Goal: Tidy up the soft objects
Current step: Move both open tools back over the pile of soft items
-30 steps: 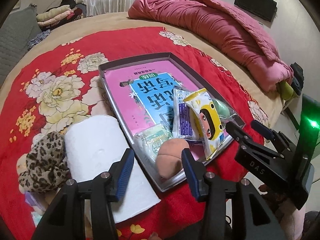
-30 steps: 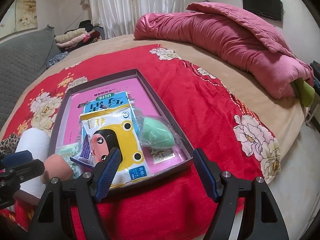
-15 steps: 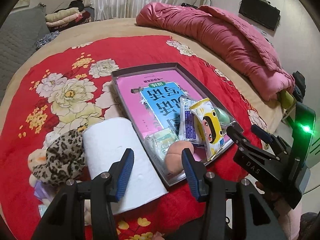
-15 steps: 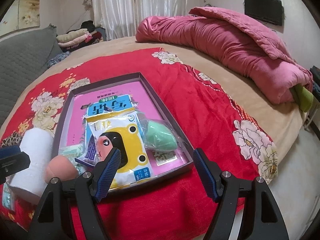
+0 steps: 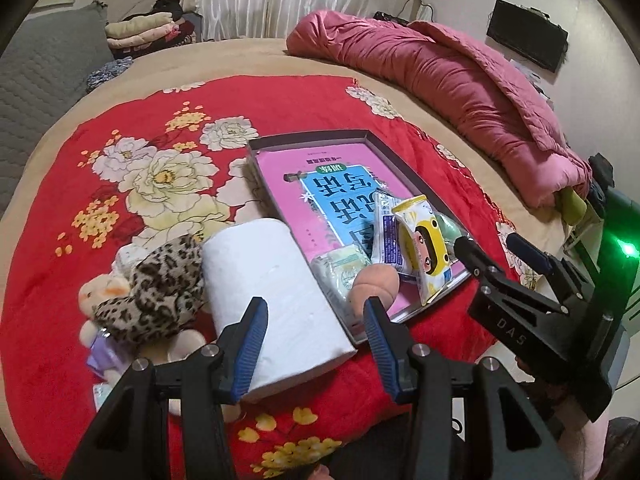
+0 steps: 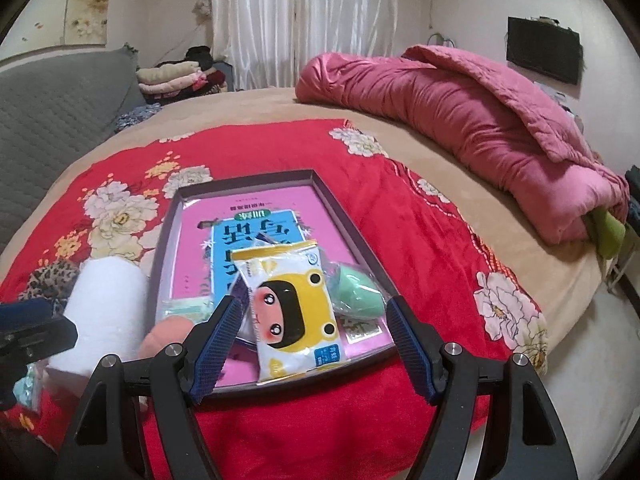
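Observation:
A dark shallow tray [image 5: 404, 164] [image 6: 340, 216] lies on the red flowered bedspread. It holds a pink book, a yellow cartoon wipes pack [image 5: 420, 248] [image 6: 288, 312], a green sponge [image 6: 356, 292], a peach sponge [image 5: 374, 282] [image 6: 168, 336] and a small tissue pack [image 5: 340, 268]. A white paper roll [image 5: 272, 292] [image 6: 106, 312] lies left of the tray beside a leopard-print soft item [image 5: 156, 292] and a small plush toy [image 5: 102, 288]. My left gripper [image 5: 316, 340] is open and empty above the roll's near end. My right gripper [image 6: 312, 344] is open and empty above the tray's near edge.
A rolled pink quilt [image 5: 460, 80] [image 6: 480, 128] lies across the far right of the bed. A grey headboard cushion [image 6: 52, 120] and folded clothes [image 6: 172, 78] are at the far left. The bed edge drops off at the right.
Both grippers have pulled back and risen, so the tray and roll look smaller and farther. More of the leopard-print item and plush toy shows at left. Both stay open.

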Action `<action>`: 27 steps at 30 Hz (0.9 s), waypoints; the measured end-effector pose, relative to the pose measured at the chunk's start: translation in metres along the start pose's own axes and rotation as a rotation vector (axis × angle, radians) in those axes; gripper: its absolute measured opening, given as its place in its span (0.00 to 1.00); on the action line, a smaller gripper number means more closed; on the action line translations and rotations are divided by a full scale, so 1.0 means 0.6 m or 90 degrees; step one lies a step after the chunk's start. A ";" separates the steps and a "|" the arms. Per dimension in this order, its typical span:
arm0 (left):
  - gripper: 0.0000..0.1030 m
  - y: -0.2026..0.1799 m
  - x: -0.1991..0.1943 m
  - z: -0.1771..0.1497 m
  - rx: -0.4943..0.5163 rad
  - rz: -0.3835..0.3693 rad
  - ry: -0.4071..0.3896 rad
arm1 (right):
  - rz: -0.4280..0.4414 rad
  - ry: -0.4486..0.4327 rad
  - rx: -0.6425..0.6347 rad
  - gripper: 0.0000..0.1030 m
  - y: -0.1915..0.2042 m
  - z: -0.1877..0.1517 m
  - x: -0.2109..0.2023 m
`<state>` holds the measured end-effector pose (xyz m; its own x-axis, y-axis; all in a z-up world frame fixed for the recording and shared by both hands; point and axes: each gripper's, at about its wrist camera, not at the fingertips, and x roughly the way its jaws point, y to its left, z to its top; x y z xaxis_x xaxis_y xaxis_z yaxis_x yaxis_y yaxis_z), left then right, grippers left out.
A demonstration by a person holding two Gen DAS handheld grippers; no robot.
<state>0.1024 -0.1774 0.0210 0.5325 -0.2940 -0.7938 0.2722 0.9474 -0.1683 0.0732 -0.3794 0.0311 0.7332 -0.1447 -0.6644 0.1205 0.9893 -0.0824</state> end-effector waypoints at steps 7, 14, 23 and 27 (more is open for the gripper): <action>0.48 0.011 -0.022 -0.004 -0.012 0.004 -0.012 | 0.004 -0.026 -0.019 0.74 0.026 0.006 -0.037; 0.48 0.022 -0.045 -0.011 -0.030 0.001 -0.022 | 0.031 -0.061 -0.052 0.74 0.066 0.017 -0.080; 0.48 0.045 -0.079 -0.024 -0.042 0.010 -0.035 | 0.050 -0.100 -0.090 0.74 0.115 0.025 -0.132; 0.48 0.057 -0.098 -0.030 -0.049 0.011 -0.046 | 0.063 -0.108 -0.096 0.74 0.132 0.029 -0.151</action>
<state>0.0660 -0.1255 0.0518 0.5931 -0.2839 -0.7534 0.2025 0.9583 -0.2017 0.0278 -0.2881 0.0978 0.8397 -0.0360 -0.5418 -0.0493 0.9886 -0.1422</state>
